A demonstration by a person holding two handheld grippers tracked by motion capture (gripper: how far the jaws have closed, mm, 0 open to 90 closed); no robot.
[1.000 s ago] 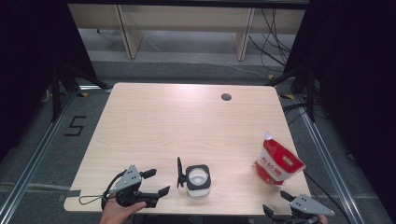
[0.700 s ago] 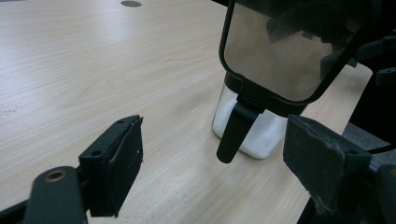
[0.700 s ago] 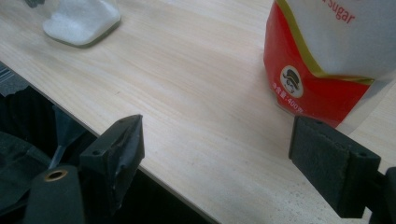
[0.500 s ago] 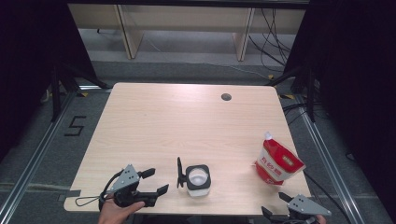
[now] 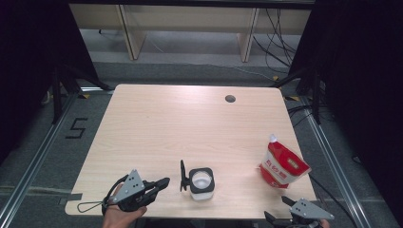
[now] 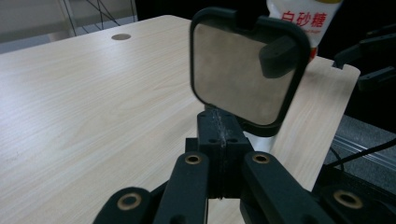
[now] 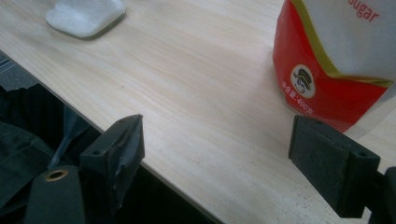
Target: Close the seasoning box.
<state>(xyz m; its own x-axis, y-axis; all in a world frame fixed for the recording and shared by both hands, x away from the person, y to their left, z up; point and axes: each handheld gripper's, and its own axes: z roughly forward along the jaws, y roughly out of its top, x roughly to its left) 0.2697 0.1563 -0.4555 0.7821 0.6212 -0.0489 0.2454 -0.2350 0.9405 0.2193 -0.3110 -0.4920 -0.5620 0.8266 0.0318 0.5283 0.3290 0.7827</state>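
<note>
A small square container (image 5: 201,183) with a black rim and white inside stands near the table's front edge. Its black-framed lid (image 5: 182,175) is flipped open and stands upright on its left side; the lid (image 6: 247,70) looms close ahead in the left gripper view. My left gripper (image 5: 164,182) lies just left of the lid, apart from it. Its jaws have just been closing and are now shut (image 6: 219,140) with nothing between them. A red and white sugar bag (image 5: 283,164) stands at the front right. My right gripper (image 5: 279,209) is open at the table's edge, facing the bag (image 7: 336,60).
A round cable hole (image 5: 230,99) sits near the wooden table's (image 5: 190,123) far edge. Dark racks flank the table on both sides. Metal floor rails run along the left and right. The container's white base (image 7: 86,16) appears far off in the right gripper view.
The left gripper's jaws stood apart in the earlier frames and are now pressed together. The gripper itself shifted only slightly. The right gripper, container and bag have not moved.
</note>
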